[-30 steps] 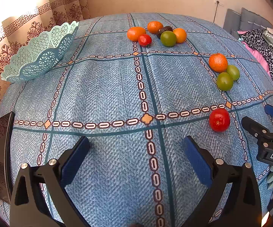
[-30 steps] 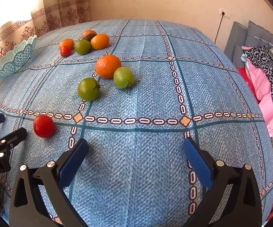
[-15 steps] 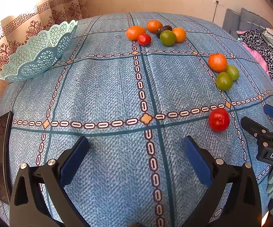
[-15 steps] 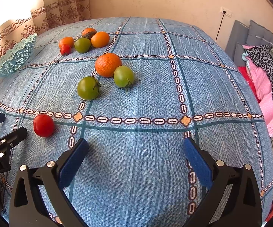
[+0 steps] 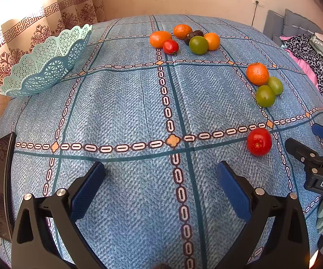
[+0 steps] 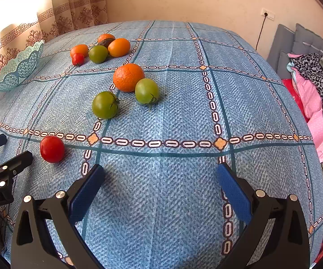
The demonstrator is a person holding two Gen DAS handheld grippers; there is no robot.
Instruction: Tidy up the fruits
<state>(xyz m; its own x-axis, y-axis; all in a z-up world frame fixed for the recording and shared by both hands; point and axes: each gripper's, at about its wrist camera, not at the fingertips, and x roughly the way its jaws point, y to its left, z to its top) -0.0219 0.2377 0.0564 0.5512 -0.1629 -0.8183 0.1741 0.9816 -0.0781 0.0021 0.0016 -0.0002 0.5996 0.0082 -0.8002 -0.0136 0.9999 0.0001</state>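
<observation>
Hovering low at the bottom of its own view, left gripper stands wide apart, blue pads bare, nothing between them; only blue patterned tablecloth beneath. Right gripper, bottom of the right wrist view, likewise spread wide and holding nothing.

Nearest fruit: red tomato, right of centre in the left view, just beyond the right gripper's fingertip at the frame edge. Right view shows the same tomato at lower left, close to the left gripper's tip.

Mid-distance: large orange touching one green tomato; second green tomato just beside them. Stems visible only in the right view.

Farther: cluster of three orange fruits, a small red tomato, a green one and a dark fruit, upper centre of the left view.

Left view only: dark phone at the left edge. Teal lattice basket at upper left, nothing visible inside. Right view alone shows pink bedding at right.
</observation>
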